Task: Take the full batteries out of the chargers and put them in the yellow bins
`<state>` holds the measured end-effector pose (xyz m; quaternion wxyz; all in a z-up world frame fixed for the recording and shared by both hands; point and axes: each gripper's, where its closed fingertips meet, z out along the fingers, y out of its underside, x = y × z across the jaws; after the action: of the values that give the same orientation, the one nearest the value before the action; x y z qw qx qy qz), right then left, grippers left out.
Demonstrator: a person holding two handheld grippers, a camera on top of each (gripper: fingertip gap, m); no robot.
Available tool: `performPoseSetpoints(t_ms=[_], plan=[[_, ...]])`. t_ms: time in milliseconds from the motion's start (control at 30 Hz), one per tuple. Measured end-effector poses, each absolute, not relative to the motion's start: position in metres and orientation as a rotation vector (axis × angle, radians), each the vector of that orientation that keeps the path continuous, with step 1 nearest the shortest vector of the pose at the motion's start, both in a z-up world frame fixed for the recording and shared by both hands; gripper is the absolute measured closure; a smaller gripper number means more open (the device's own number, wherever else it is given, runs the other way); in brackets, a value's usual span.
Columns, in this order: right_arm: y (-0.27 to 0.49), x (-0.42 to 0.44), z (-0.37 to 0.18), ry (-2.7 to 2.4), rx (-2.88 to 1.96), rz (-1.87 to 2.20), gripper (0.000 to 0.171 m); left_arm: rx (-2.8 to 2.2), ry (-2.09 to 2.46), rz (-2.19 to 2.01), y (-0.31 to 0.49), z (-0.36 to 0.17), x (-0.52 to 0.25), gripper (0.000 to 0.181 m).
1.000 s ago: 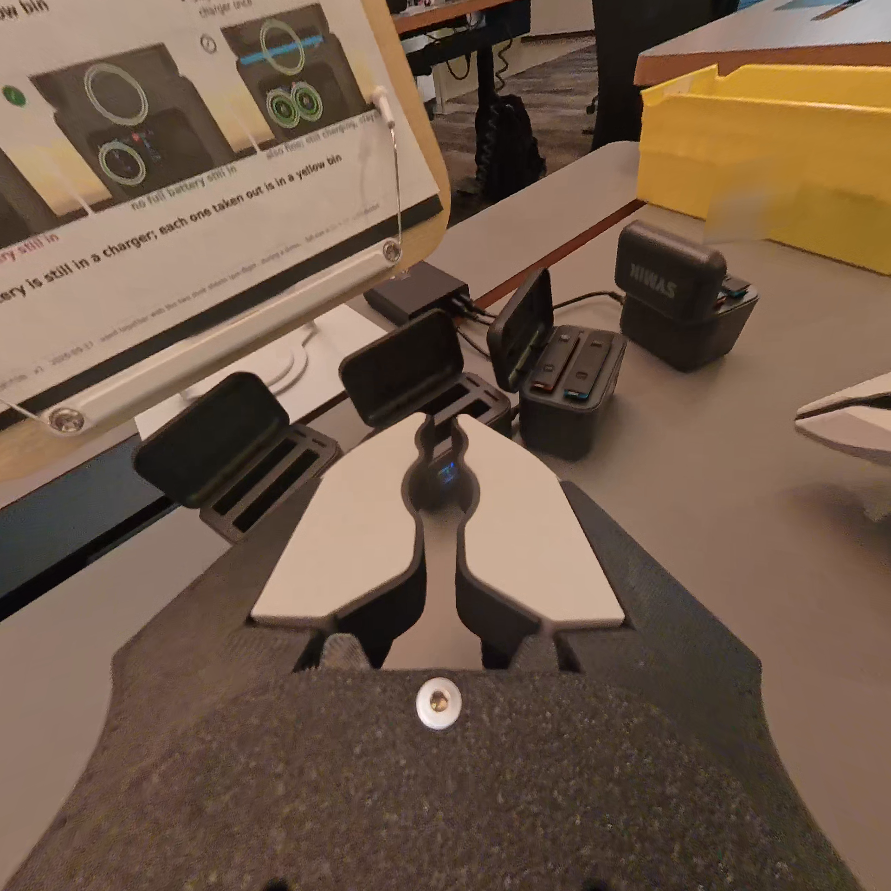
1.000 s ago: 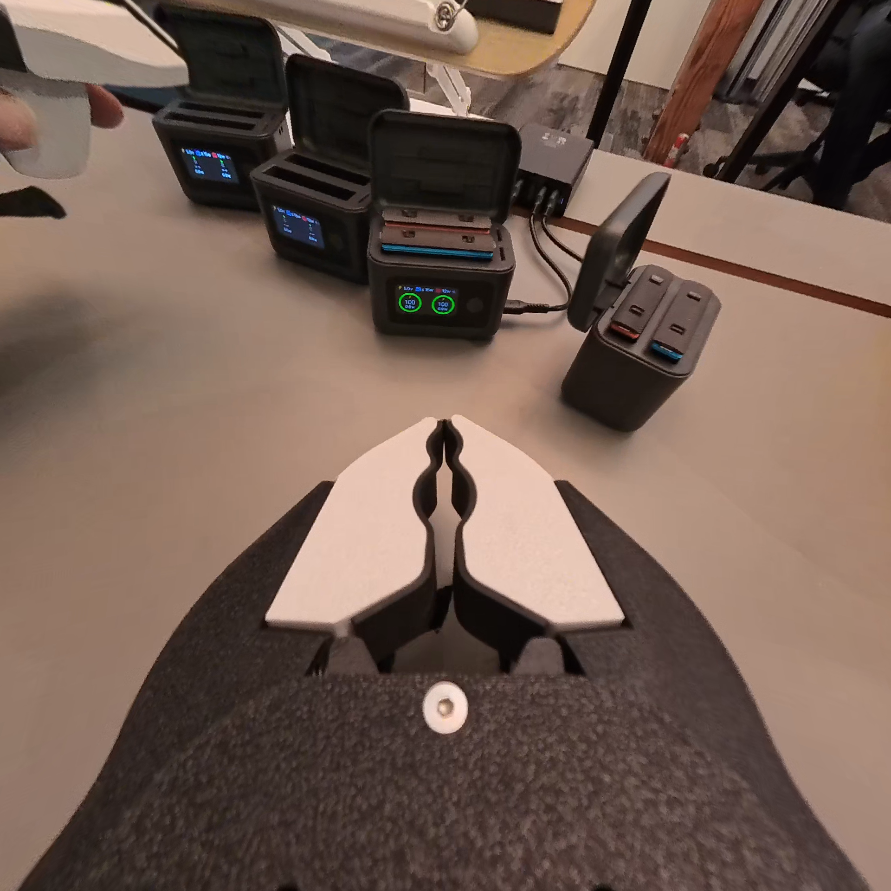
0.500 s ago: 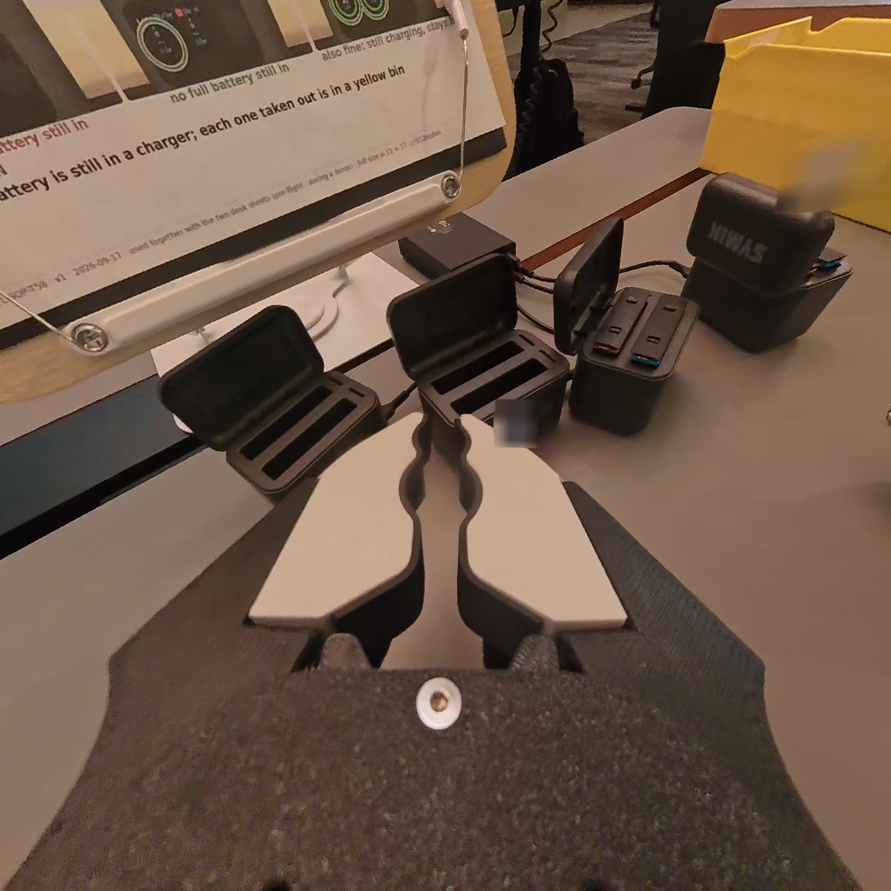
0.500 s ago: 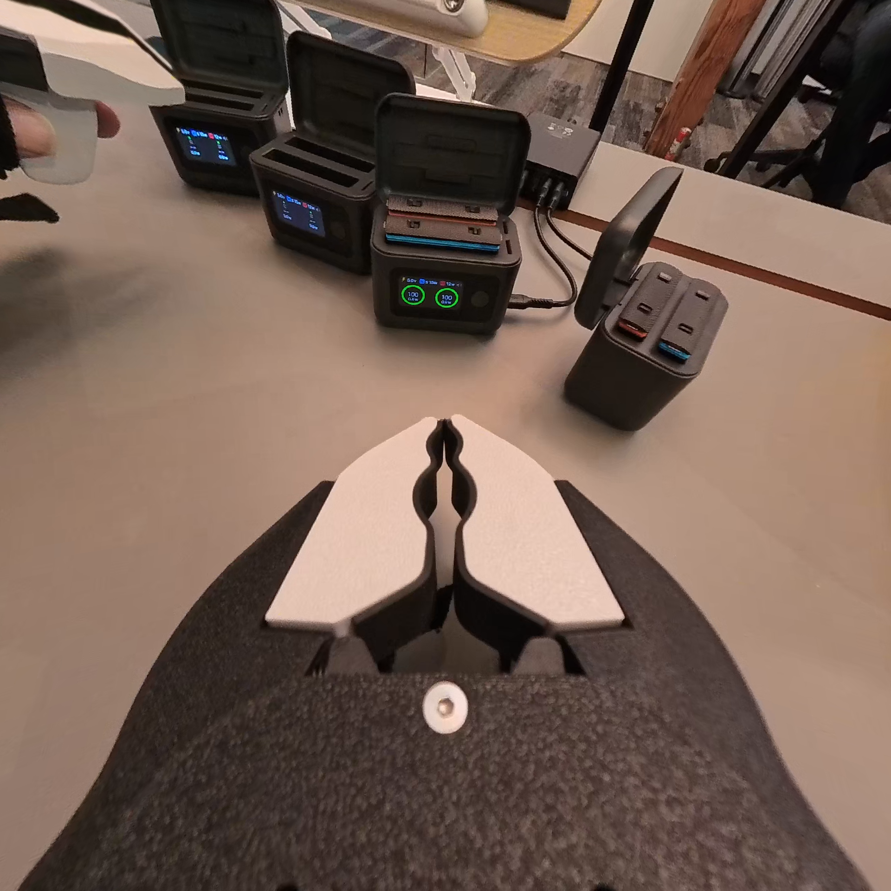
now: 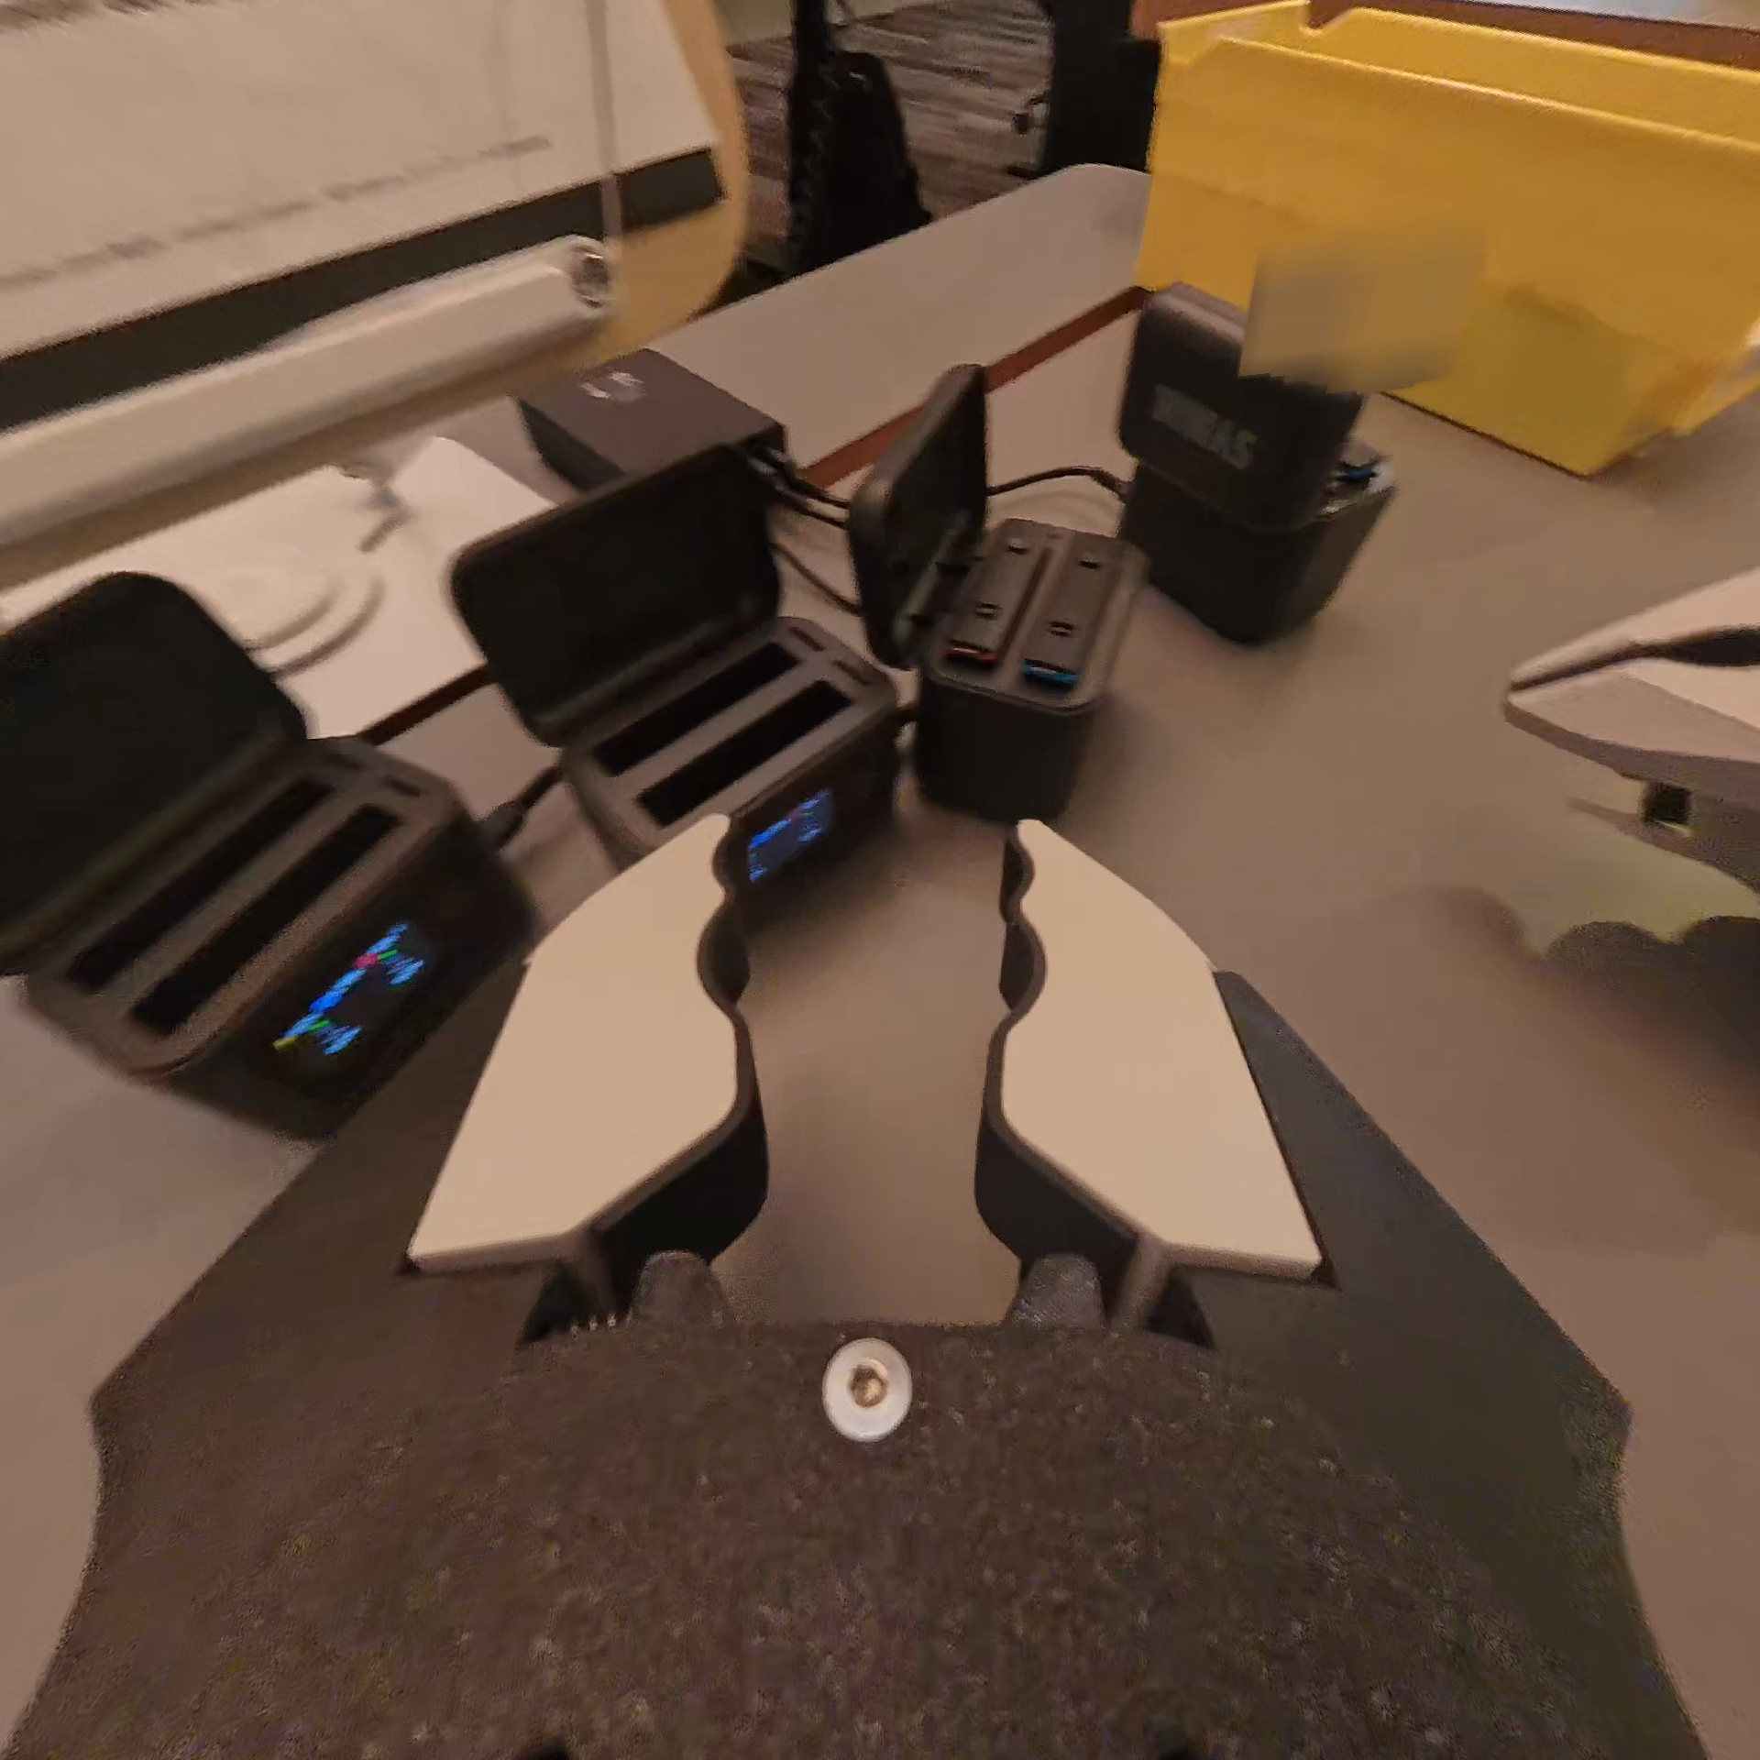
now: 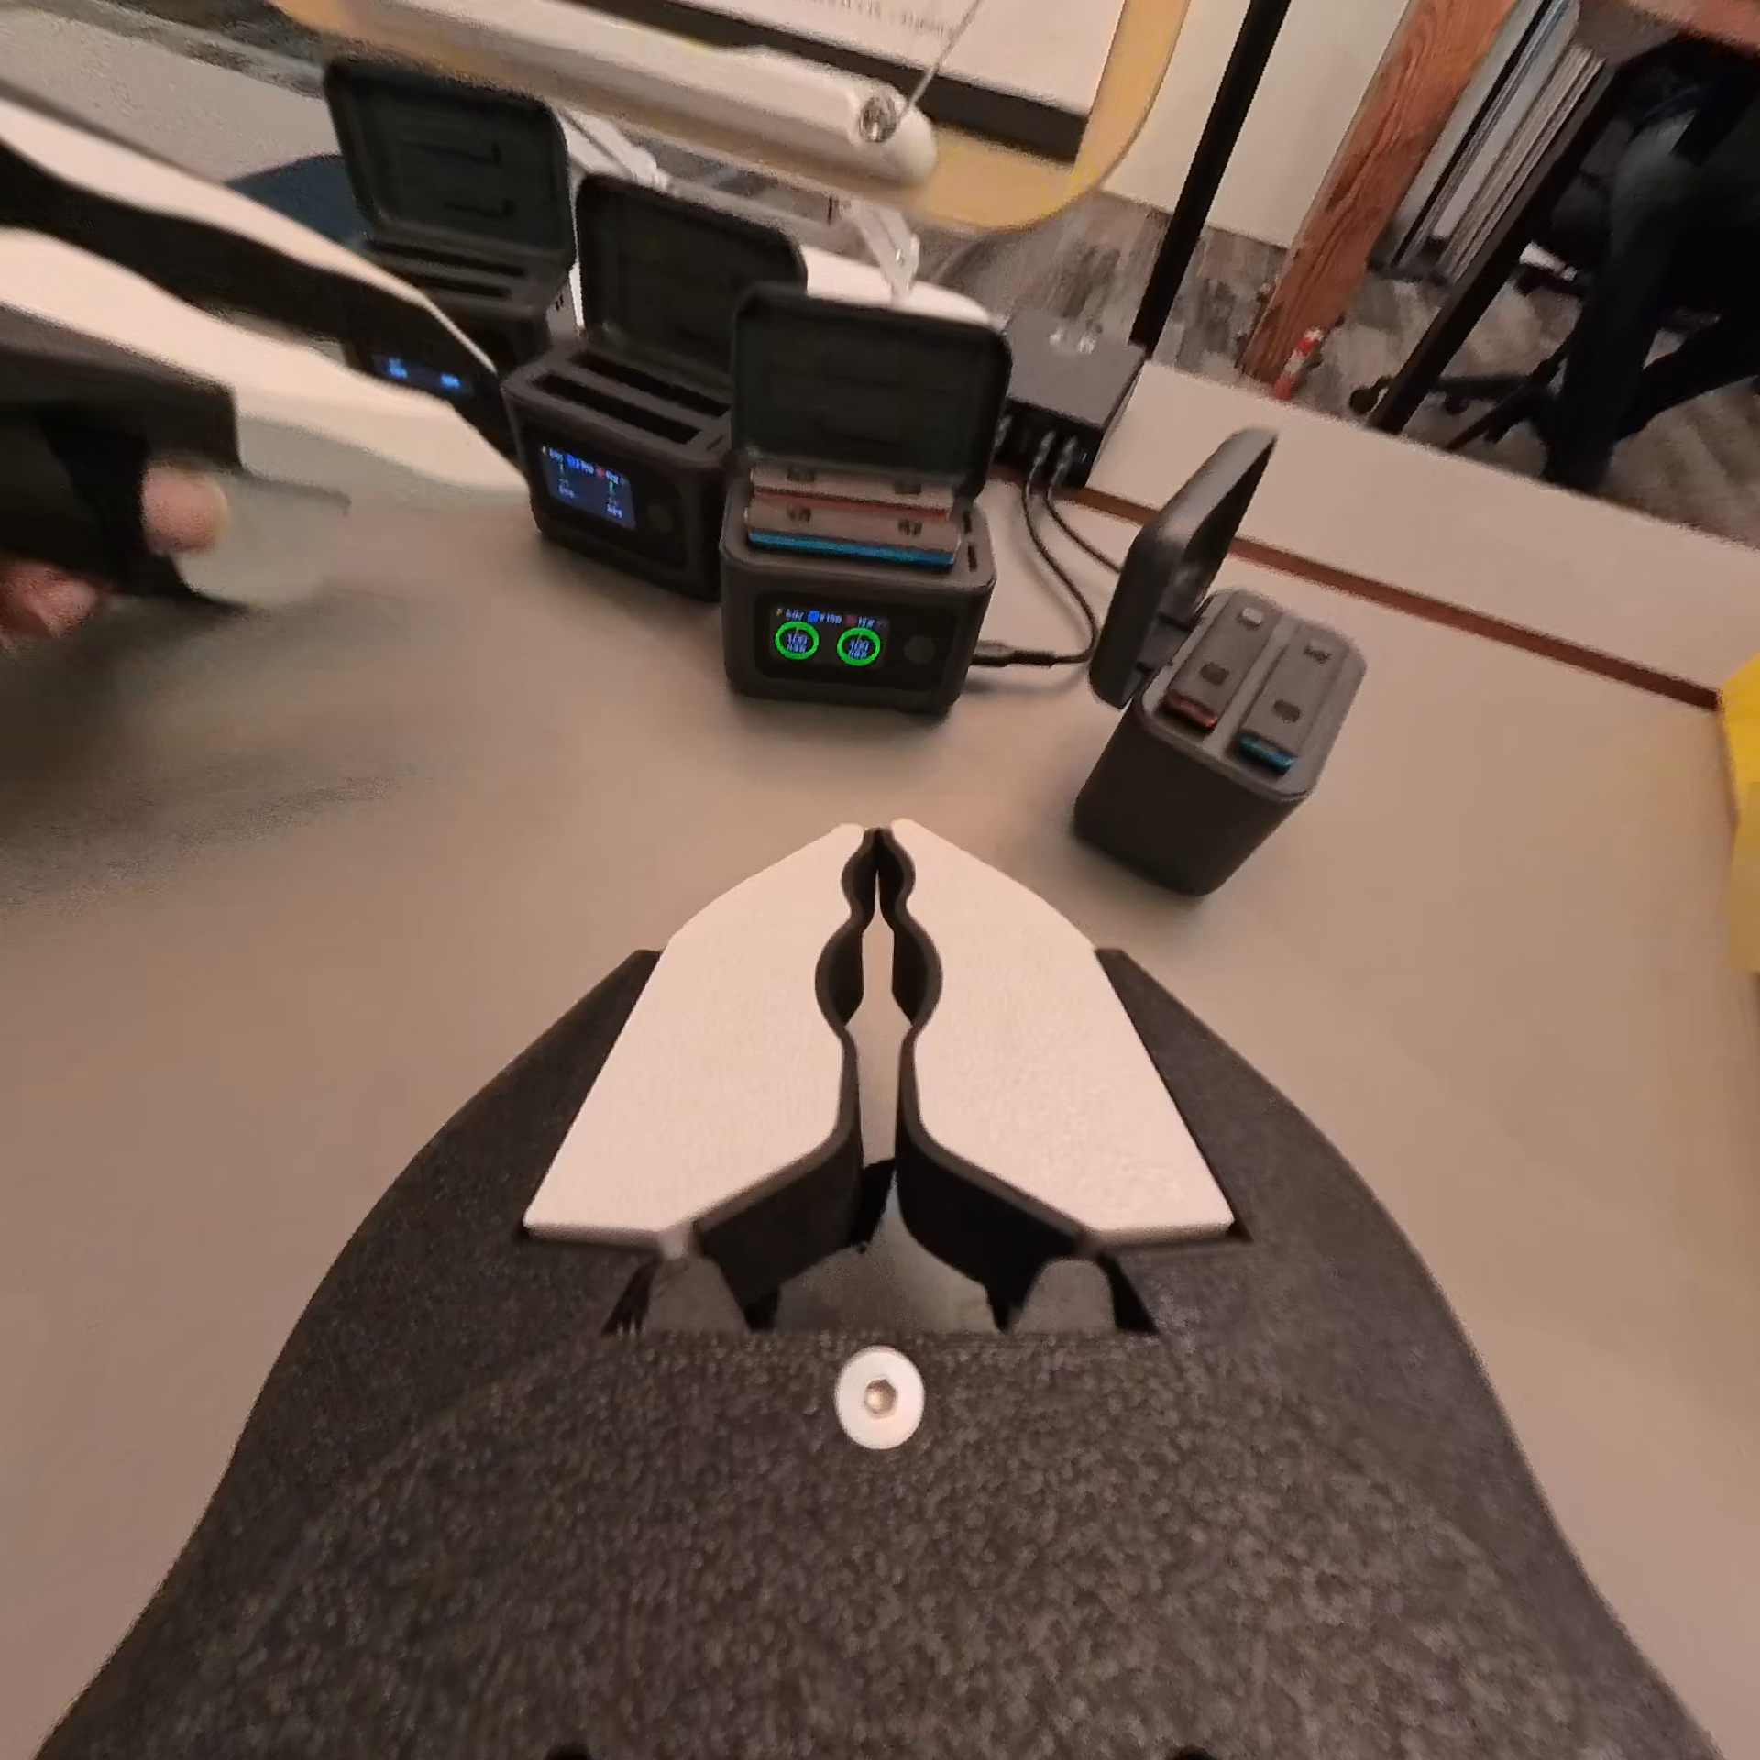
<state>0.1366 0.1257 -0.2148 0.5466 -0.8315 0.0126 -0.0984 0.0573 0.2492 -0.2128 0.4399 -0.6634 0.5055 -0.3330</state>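
Four black chargers stand in a row with lids up. In the left wrist view the two left chargers (image 5: 238, 905) (image 5: 724, 724) have bare slots. The third charger (image 5: 1029, 667) holds two batteries, as does the fourth (image 5: 1248, 533), which shows its lid's back. My left gripper (image 5: 871, 838) is open and empty, just before the second charger. In the right wrist view the third charger (image 6: 857, 590) shows two green rings on its screen. The fourth charger (image 6: 1219, 743) sits turned. My right gripper (image 6: 876, 838) is shut and empty over the table. A yellow bin (image 5: 1429, 190) stands at the far right.
A sheet on a wooden board (image 5: 286, 190) hangs over the left chargers. A black power hub (image 5: 648, 410) with cables sits behind the row. My right gripper (image 5: 1638, 695) shows at the right edge; my left gripper (image 6: 238, 381) and a hand cover the leftmost charger.
My left gripper has opened and moved right along the row of chargers. My right gripper stays shut and has come a little nearer to the chargers.
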Motion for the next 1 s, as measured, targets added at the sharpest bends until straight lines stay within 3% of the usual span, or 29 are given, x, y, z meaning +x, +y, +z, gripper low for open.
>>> performPoseSetpoints(t_ms=[367,600,767,900,1000], plan=[[0.161,0.176,-0.154,-0.082,-1.896,-0.293,0.171,-1.699,1.451,-0.846,0.213,-0.243,0.103,0.11],[0.193,0.174,-0.134,-0.187,-1.957,-0.238,0.168,-1.747,1.464,-0.796,0.218,-0.253,0.12,0.114],[0.205,0.161,-0.15,-0.238,-2.161,-0.085,0.146,-1.781,1.47,-0.748,0.224,-0.259,0.128,0.112],[0.21,0.153,-0.174,-0.261,-2.339,0.03,0.118,-1.797,1.463,-0.726,0.23,-0.261,0.133,0.114],[0.213,0.149,-0.186,-0.264,-2.419,0.07,0.115,-1.802,1.447,-0.708,0.234,-0.261,0.136,0.122]])
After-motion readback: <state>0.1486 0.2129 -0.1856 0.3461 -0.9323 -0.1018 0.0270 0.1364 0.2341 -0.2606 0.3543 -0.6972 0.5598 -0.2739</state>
